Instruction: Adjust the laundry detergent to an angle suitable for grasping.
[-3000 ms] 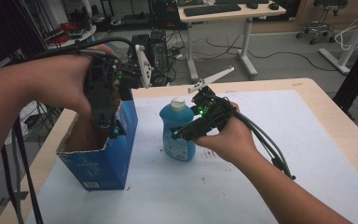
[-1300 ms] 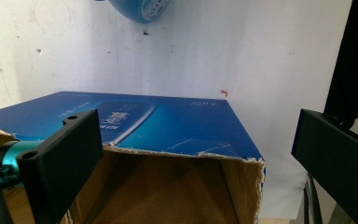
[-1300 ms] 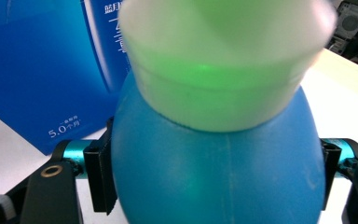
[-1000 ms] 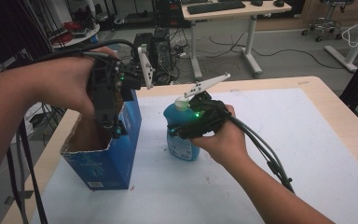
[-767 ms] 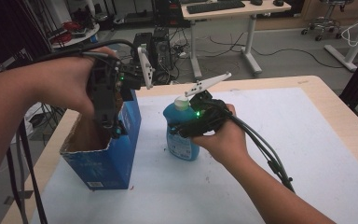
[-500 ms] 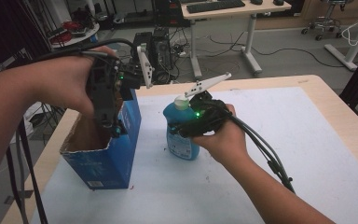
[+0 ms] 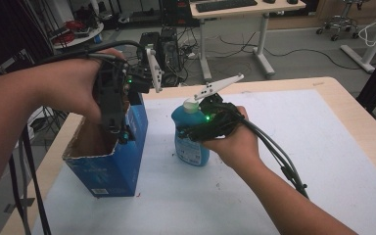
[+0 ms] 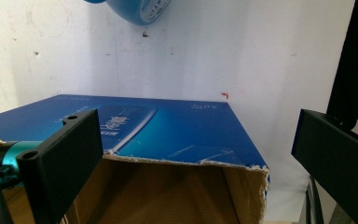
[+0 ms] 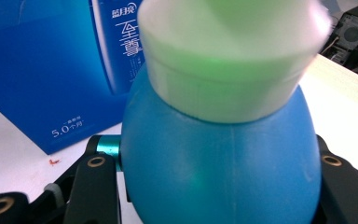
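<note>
Gripping the blue bottle (image 7: 191, 142), right tool (image 7: 196, 131) just closed; box (image 7: 110, 161) beside, left tool (image 8: 191, 154) wide.

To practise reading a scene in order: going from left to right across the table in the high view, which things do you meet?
Left gripper over the torn blue carton → blue bottle with its white cap → right gripper closed on the bottle → bare white table top.
</note>
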`<state>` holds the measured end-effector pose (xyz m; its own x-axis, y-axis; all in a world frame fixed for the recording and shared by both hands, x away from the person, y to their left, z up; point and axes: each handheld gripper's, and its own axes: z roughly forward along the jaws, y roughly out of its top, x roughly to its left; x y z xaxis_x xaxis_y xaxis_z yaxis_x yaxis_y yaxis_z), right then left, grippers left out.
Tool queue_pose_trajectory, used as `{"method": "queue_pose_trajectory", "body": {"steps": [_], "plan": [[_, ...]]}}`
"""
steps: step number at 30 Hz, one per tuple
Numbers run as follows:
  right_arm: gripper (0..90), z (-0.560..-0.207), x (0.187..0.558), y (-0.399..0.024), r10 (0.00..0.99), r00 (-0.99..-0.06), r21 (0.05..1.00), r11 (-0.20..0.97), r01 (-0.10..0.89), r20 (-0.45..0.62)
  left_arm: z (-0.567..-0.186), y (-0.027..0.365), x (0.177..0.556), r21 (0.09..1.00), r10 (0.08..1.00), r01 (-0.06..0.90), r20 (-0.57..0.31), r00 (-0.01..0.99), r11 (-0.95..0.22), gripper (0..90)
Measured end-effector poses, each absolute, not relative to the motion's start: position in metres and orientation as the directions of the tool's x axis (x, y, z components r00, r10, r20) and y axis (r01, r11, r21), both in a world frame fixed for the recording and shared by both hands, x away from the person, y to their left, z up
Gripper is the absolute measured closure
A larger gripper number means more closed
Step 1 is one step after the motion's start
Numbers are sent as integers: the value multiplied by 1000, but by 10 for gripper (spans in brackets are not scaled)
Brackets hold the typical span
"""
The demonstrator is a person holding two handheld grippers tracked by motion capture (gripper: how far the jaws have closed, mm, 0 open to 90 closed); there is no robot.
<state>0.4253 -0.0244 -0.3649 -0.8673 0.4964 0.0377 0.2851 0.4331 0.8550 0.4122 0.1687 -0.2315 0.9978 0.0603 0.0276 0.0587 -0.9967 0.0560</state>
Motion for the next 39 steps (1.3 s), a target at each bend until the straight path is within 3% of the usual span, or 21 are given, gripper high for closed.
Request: {"method": "queue_pose_trajectory", "body": {"steps": [18, 27, 39], "plan": [[449, -339, 412, -51, 404, -915, 860, 464, 213, 9, -232, 165, 413, 57, 56, 55, 26, 998, -997, 18], [448, -331, 396, -70, 238, -971, 843, 530, 97, -38, -232, 163, 413, 55, 62, 60, 27, 998, -997, 18], [449, -338, 383, -82, 41, -999, 858, 513, 24, 4, -234, 158, 412, 43, 58, 57, 18, 998, -997, 18]]}}
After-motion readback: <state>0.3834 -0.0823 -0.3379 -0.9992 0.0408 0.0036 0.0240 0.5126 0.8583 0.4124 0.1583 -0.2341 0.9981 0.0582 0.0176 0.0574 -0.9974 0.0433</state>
